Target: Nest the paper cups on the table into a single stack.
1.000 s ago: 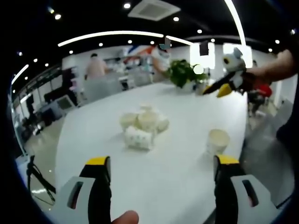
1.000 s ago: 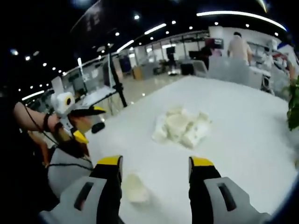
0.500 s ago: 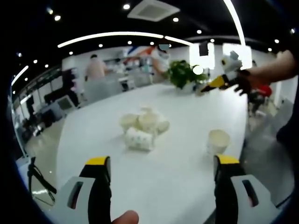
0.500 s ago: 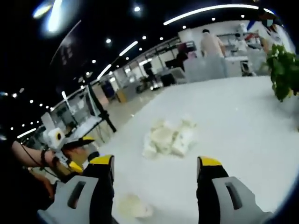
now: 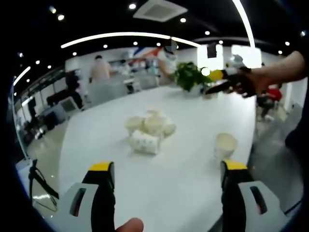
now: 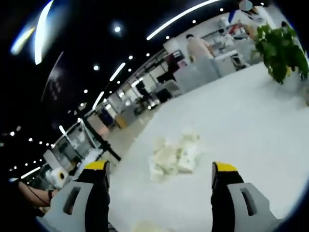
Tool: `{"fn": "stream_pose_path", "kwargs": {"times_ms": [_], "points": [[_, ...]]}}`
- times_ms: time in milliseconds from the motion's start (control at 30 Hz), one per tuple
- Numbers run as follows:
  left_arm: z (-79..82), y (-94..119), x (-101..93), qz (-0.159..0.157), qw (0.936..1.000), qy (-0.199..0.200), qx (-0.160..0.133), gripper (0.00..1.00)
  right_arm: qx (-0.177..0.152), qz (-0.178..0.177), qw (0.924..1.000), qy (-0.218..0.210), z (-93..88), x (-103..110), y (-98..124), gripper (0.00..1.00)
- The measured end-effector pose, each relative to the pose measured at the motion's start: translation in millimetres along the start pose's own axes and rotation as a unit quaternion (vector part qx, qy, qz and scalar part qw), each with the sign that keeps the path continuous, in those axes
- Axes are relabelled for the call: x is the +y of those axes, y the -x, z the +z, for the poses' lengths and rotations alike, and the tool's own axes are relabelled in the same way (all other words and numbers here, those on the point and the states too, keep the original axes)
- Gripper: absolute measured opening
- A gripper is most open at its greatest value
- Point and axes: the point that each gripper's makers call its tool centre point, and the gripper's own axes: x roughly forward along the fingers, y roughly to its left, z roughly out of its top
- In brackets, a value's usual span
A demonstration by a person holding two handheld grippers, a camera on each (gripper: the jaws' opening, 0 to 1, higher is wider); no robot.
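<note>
We see a blurred cluster of white paper cups point(image 5: 147, 130) mid white worktop point(image 5: 183, 169), count unclear; one upright white paper cup point(image 5: 225, 145) apart. Left gripper point(image 5: 164, 169) and right gripper point(image 6: 159, 171) fingers spread, empty.

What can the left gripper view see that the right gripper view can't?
Left gripper view: a hand holding the right gripper up beside the leafy plant, and a ceiling vent. Right gripper view: a dark tripod stand off past the table's edge. Both: the pile of paper cups, the plant, the white table, and each view's own two open jaws at the bottom.
</note>
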Motion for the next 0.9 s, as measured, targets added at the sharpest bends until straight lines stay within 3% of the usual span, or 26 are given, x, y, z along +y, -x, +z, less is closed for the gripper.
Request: {"fn": "stream_pose_path", "kwargs": {"times_ms": [167, 900], "points": [[-0.5, 1, 0.3, 0.0, 1.0, 0.0, 0.001, 0.9, -0.016, -0.004, 0.9997, -0.02, 4.5, -3, -5, 1.0], [4.3, 1, 2.0, 0.008, 1.0, 0.003, -0.004, 0.9, 0.018, -0.052, 0.9982, -0.024, -3.1, -46, -34, 1.0]]}}
